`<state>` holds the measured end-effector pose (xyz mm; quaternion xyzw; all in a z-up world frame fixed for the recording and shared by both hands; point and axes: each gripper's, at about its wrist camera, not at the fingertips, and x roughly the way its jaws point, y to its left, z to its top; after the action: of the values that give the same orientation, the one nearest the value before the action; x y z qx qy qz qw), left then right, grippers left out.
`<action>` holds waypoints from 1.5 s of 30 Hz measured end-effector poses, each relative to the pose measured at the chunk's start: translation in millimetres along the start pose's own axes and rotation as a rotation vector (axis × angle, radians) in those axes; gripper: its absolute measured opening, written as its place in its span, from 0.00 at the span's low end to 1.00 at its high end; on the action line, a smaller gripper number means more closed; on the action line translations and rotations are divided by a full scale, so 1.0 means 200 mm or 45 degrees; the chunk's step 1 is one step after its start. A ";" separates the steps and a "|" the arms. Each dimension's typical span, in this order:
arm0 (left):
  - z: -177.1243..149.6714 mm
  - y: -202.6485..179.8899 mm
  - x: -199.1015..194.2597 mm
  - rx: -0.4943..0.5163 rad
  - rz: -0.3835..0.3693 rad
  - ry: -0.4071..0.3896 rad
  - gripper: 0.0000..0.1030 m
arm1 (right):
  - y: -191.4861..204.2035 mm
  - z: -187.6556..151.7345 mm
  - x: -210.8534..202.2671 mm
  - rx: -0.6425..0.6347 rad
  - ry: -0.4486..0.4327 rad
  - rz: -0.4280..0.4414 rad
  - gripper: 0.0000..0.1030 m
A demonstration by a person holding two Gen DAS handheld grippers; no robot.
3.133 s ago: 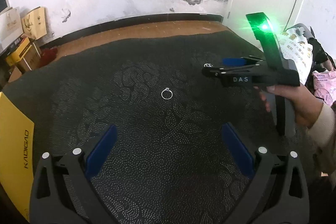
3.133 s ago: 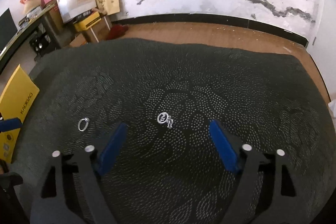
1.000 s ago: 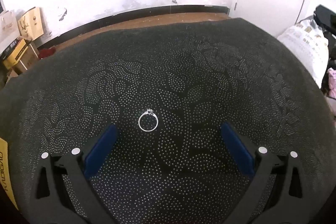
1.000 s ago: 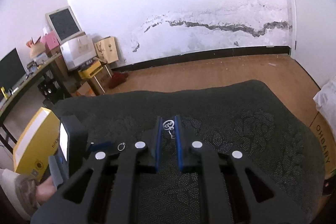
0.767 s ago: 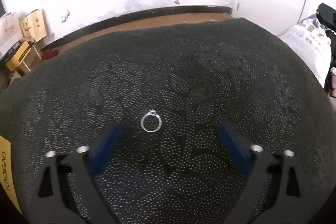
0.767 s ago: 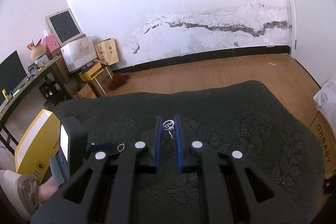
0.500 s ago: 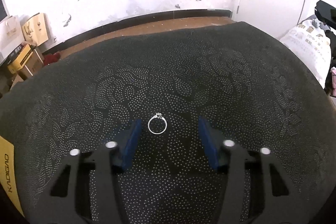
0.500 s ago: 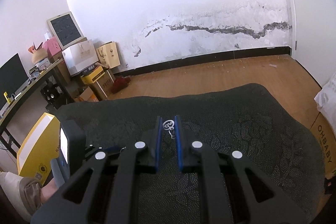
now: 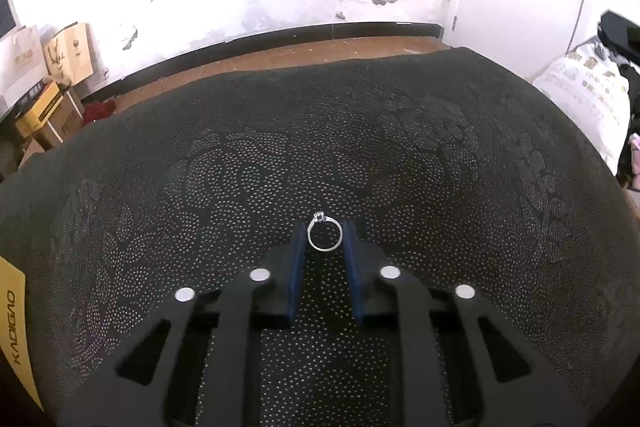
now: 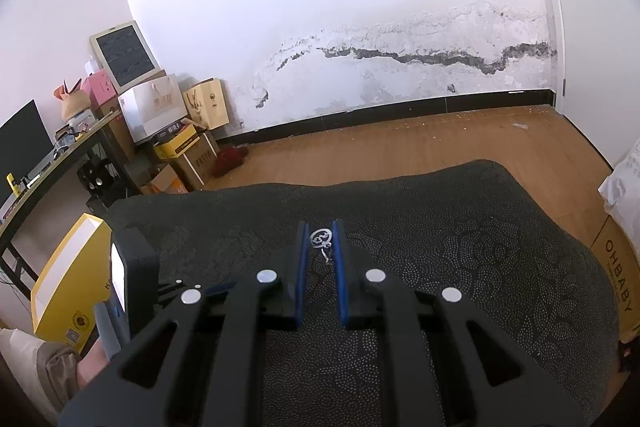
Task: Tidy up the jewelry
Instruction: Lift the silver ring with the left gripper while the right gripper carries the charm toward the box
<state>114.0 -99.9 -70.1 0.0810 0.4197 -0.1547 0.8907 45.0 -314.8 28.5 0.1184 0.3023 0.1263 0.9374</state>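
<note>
The left gripper point(image 9: 324, 233) is seen with its jaws closing around a silver ring point(image 9: 324, 235), which lies flat on the dark dotted cloth point(image 9: 440, 163); the blue pads point(image 9: 298, 247) stand just at both sides of the band, and it cannot be told whether they press on it already. The ring is placed near the middle of the cloth, well apart from the far edge. The right gripper point(image 10: 320, 239) is held above the cloth and is clamped on a small silver pendant point(image 10: 321, 238), from which a short piece hangs down between the pads. Much bare cloth is seen around both grippers, toward the far edge and the right edge. A yellow box point(image 10: 68, 279) stands at the left edge of the cloth, near the left hand point(image 10: 90, 367). Beyond the far edge the wooden floor point(image 10: 400, 147) is open up to the wall, and boxes and bags point(image 10: 176, 115) are piled in the left corner of the room.
</note>
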 end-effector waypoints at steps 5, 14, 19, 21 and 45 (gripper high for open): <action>0.00 0.00 0.00 0.005 -0.002 0.002 0.18 | 0.00 0.01 0.01 -0.001 0.004 -0.002 0.12; 0.00 -0.02 -0.03 0.019 0.034 -0.052 0.18 | 0.00 0.01 0.01 -0.009 0.009 0.000 0.12; 0.02 0.00 -0.05 0.013 0.036 -0.055 0.18 | 0.01 0.01 0.02 -0.015 0.014 -0.003 0.12; 0.02 0.01 -0.06 0.012 0.036 -0.057 0.18 | 0.01 0.01 0.02 -0.015 0.014 0.000 0.12; 0.04 0.05 -0.38 0.022 0.048 -0.169 0.18 | 0.06 0.04 0.07 -0.067 0.057 0.039 0.12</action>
<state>76.5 -77.3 -6.4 0.0861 0.3569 -0.1464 0.9186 59.2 -299.3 30.4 0.0955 0.3180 0.1512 0.9311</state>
